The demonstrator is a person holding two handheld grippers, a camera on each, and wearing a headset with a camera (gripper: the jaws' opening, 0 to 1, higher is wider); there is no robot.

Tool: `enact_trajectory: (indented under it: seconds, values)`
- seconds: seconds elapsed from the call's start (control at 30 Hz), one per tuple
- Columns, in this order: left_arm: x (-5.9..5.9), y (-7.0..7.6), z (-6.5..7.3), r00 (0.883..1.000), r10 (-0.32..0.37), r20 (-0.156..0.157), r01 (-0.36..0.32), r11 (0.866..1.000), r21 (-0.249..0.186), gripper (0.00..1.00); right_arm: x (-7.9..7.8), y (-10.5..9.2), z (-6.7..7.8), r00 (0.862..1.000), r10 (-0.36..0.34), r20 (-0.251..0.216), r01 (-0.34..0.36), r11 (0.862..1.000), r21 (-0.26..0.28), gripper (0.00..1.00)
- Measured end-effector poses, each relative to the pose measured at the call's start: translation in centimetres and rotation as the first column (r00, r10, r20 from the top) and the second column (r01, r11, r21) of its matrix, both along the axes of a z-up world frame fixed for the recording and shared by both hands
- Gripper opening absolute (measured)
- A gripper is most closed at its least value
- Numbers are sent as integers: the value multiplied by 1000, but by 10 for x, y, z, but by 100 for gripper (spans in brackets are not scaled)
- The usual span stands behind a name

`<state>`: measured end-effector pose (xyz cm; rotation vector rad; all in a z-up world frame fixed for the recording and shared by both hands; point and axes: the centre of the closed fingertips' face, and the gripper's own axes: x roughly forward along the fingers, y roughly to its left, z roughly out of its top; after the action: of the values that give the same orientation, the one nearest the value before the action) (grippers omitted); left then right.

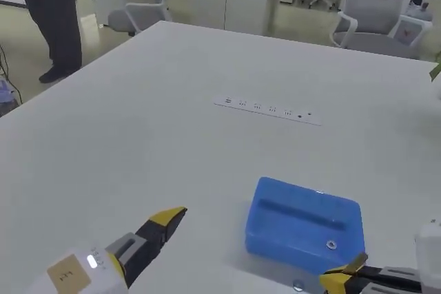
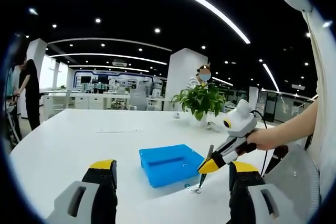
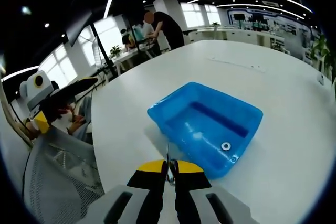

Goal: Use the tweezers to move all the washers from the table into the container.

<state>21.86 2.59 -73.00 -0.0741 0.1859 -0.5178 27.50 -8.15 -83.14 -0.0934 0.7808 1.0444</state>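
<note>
Looking down in the head view, we see a washer [image 1: 331, 244] in the blue container [image 1: 282, 239], just ahead of our right hand-held gripper [image 1: 344, 275]. Our left gripper view shows the left hand-held gripper [image 2: 172, 166] apart and empty. Our right gripper view shows its jaws clamped on the tweezers [image 3: 168, 161].

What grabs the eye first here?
The blue container sits at the near right of the white table, with one washer already inside. Beside it, the right hand-held gripper is shut on tweezers, tips down by loose washers on the table. The left hand-held gripper hangs open.
</note>
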Motion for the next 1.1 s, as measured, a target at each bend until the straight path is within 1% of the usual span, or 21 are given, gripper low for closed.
enact_trajectory:
  seconds: [0.03, 0.07, 0.17, 0.23, 0.33, 0.37, 0.47, 0.57, 0.67, 0.7, 0.73, 0.77, 0.8, 0.83, 0.97, 1.07, 1.1]
  values:
    - [0, 0, 0, 1000, 0, -1, 0, 1000, 1, 90, -2, 1, 0, 1000, 8, 4, -8, 1000, -4, 3]
    - [0, 0, 0, 1000, -1, -1, 1, 1000, 2, 90, -3, 2, 0, 1000, 20, 21, -20, 1000, -14, 3]
    - [-1, -1, -1, 1000, -5, -1, 5, 1000, 6, 90, -9, 6, 0, 994, 86, 62, -82, 995, -58, 3]
    - [-1, -1, -1, 1000, -6, -3, 6, 1000, 6, 90, -15, 9, 0, 987, 137, 87, -129, 988, -84, 3]
    - [-1, -1, -1, 1000, -6, -3, 6, 1000, 9, 90, -19, 13, 0, 965, 218, 145, -196, 969, -152, 3]
    - [-2, -1, -1, 1000, -7, -4, 7, 1000, 10, 90, -20, 15, 0, 964, 225, 145, -203, 967, -152, 3]
    - [-2, -2, -2, 1000, -7, -8, 7, 1000, 18, 89, -20, 18, -1, 967, 211, 143, -192, 972, -136, 3]
    - [-3, -2, -1, 1000, -8, -5, 8, 1000, 14, 89, -16, 16, -1, 977, 154, 148, -141, 985, -100, 3]
    - [-3, -2, 0, 1000, -6, 0, 6, 1000, 7, 89, -13, 12, 1, 984, 115, 138, -105, 992, -73, 3]
    - [-3, -2, 0, 1000, -6, 0, 6, 1000, 6, 89, -11, 8, 1, 986, 93, 137, -84, 994, -69, 3]
    - [-3, -2, 0, 1000, -7, -2, 7, 1000, 6, 89, -10, 6, 1, 989, 75, 124, -68, 996, -62, 3]
    - [-3, -3, 0, 1000, -9, -3, 9, 1000, 7, 89, -10, 3, 2, 990, 68, 123, -62, 997, -56, 3]
    - [-3, -3, 0, 1000, -10, -3, 10, 1000, 10, 89, -9, 2, 5, 990, 58, 126, -53, 998, -47, 3]
    - [-3, -3, -1, 1000, -12, -3, 12, 1000, 12, 89, -8, 0, 9, 992, 48, 119, -45, 998, -32, 3]
    - [-3, -3, 1, 1000, -12, 1, 12, 1000, 6, 89, -4, -5, 23, 993, 14, 117, -15, 1000, 4, 3]
    - [-3, -2, 1, 1000, -11, 0, 11, 1000, 2, 90, 0, -6, 41, 992, -6, 126, 0, 999, 46, 3]
    - [-3, -2, 1, 1000, -11, 1, 11, 1000, 2, 90, 2, -6, 44, 992, -8, 129, 2, 999, 52, 3]
